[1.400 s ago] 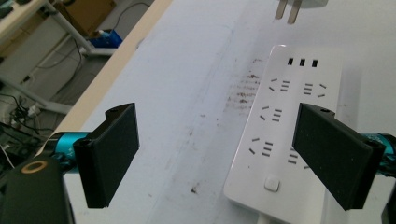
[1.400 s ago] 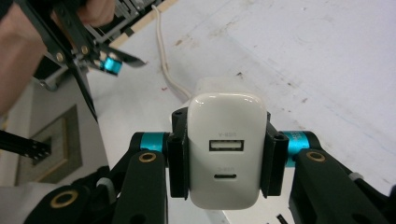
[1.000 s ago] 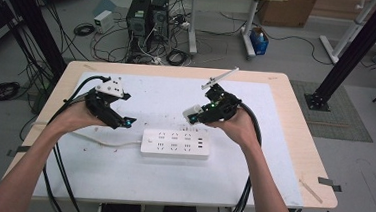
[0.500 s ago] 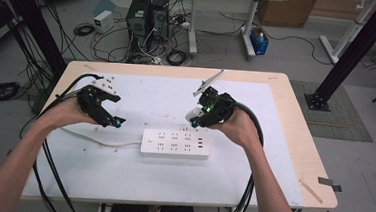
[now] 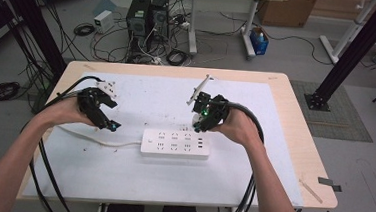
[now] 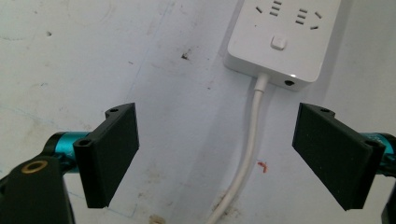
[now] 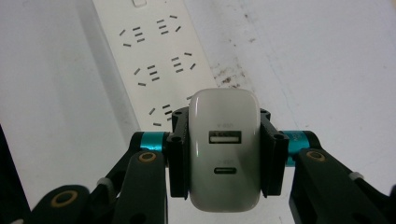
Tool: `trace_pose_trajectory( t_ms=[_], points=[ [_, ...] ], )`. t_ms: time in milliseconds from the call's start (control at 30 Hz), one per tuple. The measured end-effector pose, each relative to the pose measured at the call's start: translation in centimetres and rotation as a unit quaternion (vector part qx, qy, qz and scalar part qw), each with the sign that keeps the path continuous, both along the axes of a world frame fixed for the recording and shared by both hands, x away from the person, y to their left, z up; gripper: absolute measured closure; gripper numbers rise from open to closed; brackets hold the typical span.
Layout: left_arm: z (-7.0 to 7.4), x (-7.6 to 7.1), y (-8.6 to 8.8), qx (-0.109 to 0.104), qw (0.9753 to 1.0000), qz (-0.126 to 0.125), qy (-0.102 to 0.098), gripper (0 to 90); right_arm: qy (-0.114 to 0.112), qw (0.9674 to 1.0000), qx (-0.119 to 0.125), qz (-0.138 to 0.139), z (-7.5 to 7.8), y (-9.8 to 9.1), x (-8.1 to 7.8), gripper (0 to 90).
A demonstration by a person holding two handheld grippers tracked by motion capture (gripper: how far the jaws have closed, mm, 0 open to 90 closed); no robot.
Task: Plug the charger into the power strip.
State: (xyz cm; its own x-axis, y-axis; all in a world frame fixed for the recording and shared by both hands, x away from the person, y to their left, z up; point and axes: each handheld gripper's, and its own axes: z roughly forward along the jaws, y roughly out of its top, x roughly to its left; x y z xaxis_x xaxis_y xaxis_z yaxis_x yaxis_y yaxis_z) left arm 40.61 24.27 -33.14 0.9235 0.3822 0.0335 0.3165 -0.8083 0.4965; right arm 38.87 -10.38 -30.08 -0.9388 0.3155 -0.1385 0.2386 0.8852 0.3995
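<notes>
Wooden table under a white sheet, cluttered lab floor at 12 o'clock. White power strip lies flat at centre, its cord trailing toward 9 o'clock. Left gripper hovers at 9 o'clock of the strip, jaws released wide, nothing between them, cord below. Right gripper sits at 1 o'clock over the strip's end, jaws clenched on a white USB charger, above the sockets.
</notes>
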Motion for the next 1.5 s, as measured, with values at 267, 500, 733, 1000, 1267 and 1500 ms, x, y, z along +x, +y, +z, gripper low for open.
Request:
trace_pose_trajectory(
  t_ms=[267,500,733,1000,1267,1500],
  points=[
    [-0.2,-0.2,0.3,-0.002,1.0,0.003,-0.001,14.8,0.024,0.9979,-0.045,0.038,-1.8,1.9,1.2,62.0],
    [-0.7,-0.5,1.0,0.0,1.0,0.007,0.001,14.8,0.033,0.9948,-0.055,0.078,-3.3,3.6,1.9,62.0],
    [-1.1,-0.7,1.5,0.0,0.9999,0.014,0.002,14.8,0.048,0.9927,-0.026,0.107,-3.9,3.8,2.6,62.1],
    [-0.8,-1.2,1.9,-0.003,0.9998,0.02,-0.008,14.8,0.062,0.9893,0.022,0.131,-4.4,3.5,3.2,62.2],
    [-1.0,-1.5,2.2,0.001,0.9997,0.024,-0.007,14.8,0.067,0.9872,0.044,0.138,-4.9,2.6,3.5,62.2],
    [-0.9,-1.6,2.5,0.002,0.9995,0.028,-0.013,14.8,0.068,0.9848,0.048,0.152,-5.9,1.9,3.7,62.3]
  ],
)
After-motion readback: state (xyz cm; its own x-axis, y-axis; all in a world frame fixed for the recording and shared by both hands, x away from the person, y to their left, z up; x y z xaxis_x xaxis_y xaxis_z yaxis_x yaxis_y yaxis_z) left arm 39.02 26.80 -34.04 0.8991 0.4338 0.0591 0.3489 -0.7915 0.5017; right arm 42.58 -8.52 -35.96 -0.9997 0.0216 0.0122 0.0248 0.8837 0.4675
